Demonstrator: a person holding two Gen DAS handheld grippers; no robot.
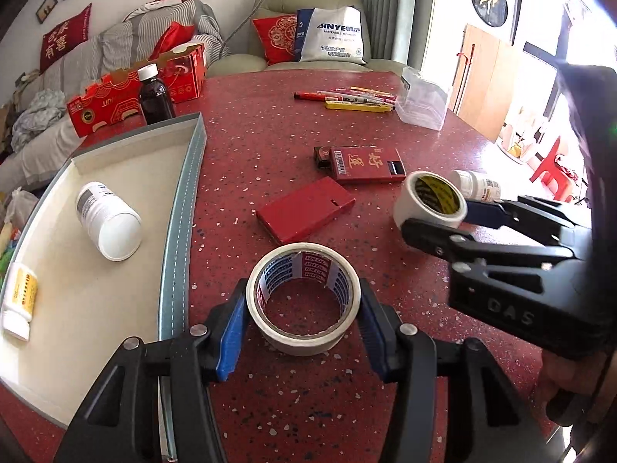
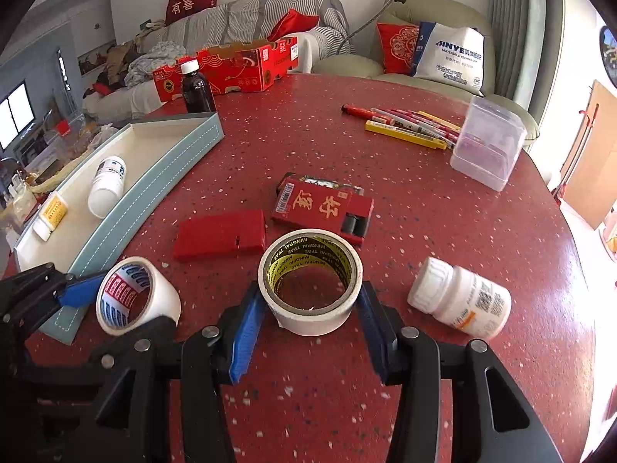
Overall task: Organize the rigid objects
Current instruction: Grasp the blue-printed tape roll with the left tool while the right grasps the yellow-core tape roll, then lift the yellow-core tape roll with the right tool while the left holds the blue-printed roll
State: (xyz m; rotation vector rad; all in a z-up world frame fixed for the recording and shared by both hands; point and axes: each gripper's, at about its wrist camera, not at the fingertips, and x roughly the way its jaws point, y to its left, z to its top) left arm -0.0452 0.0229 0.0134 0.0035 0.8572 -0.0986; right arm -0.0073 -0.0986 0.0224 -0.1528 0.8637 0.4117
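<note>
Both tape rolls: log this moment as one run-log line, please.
left gripper: shut on red-print tape roll | right gripper: shut on yellow-print tape roll | tray: two pill bottles inside

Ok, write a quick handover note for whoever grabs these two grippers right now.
Left gripper: closed on the white tape roll with red-blue printed core.
Right gripper: closed on the white tape roll with yellow-black core.
Both rolls look lifted off the red speckled table.
Done: two white pill bottles lie in the grey-blue tray.
Left: both rolls, the white pill bottle beside the right gripper, two red boxes, pens.
</note>
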